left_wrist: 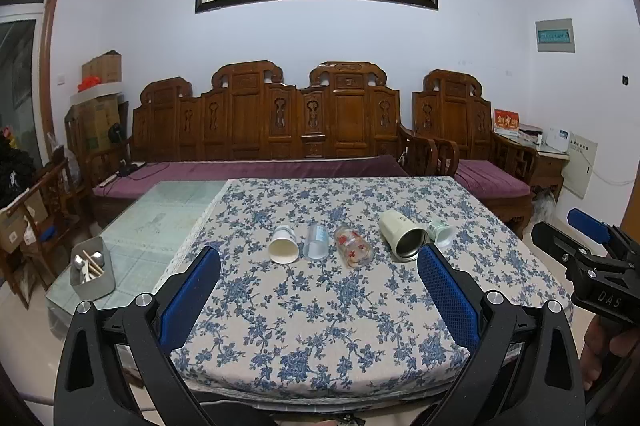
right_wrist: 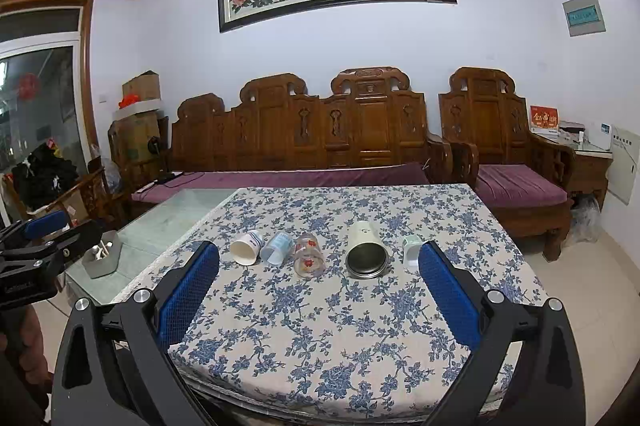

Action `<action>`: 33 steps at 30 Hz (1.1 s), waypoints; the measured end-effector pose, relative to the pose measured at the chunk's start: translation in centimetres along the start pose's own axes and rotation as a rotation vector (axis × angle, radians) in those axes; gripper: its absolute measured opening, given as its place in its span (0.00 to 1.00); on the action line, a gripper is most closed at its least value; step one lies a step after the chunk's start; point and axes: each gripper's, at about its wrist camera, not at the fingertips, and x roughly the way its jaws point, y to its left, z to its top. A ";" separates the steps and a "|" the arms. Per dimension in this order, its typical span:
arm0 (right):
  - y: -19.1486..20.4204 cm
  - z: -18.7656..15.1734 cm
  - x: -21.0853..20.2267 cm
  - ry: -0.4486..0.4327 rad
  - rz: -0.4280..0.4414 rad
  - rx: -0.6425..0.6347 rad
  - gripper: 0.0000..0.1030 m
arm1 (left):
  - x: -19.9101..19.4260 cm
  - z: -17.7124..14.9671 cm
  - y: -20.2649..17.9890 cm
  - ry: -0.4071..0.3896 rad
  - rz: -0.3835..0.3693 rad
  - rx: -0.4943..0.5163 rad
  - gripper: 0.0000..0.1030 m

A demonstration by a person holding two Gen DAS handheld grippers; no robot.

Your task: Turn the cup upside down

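Observation:
Several cups lie on their sides in a row on the blue-flowered tablecloth (left_wrist: 320, 306), mouths toward me: a white paper cup (left_wrist: 283, 245) (right_wrist: 245, 248), a clear blue-tinted glass (left_wrist: 316, 242) (right_wrist: 277, 246), a red-flowered glass (left_wrist: 353, 246) (right_wrist: 308, 254), a cream steel-lined tumbler (left_wrist: 401, 234) (right_wrist: 365, 249) and a small pale green cup (left_wrist: 440, 233) (right_wrist: 411, 249). My left gripper (left_wrist: 320, 260) is open and empty, held short of the row. My right gripper (right_wrist: 319, 258) is open and empty too, also short of the row. Each gripper shows at the edge of the other's view.
A grey box of utensils (left_wrist: 93, 270) (right_wrist: 102, 254) stands on the bare glass tabletop (left_wrist: 160, 222) to the left of the cloth. A carved wooden sofa (left_wrist: 264, 129) with purple cushions stands behind the table, and an armchair (left_wrist: 476, 145) to the right.

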 end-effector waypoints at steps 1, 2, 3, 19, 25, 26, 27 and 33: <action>0.1 0.1 0.0 0.001 0.001 0.000 0.98 | 0.0 0.0 0.0 0.000 0.000 0.001 0.92; 0.1 0.1 -0.1 0.000 0.001 0.001 0.98 | 0.0 0.0 0.0 -0.001 -0.001 0.000 0.92; 0.1 0.2 -0.1 0.000 0.001 0.001 0.98 | 0.0 0.0 0.1 -0.001 -0.001 0.000 0.92; 0.3 0.4 -0.4 -0.006 0.002 -0.001 0.98 | -0.5 0.4 -0.3 -0.011 -0.003 0.004 0.92; 0.7 1.0 -0.8 -0.006 0.005 -0.001 0.98 | -0.7 0.3 -0.3 -0.012 -0.004 0.006 0.92; 0.6 1.0 -0.8 -0.006 0.007 0.000 0.98 | -0.7 0.3 -0.3 -0.011 -0.004 0.006 0.92; 0.8 1.1 -0.8 -0.006 0.007 -0.001 0.98 | -0.8 0.3 -0.3 -0.012 -0.004 0.006 0.92; 0.8 1.1 -0.9 -0.006 0.009 0.001 0.98 | -0.8 0.4 -0.2 -0.005 -0.001 0.010 0.92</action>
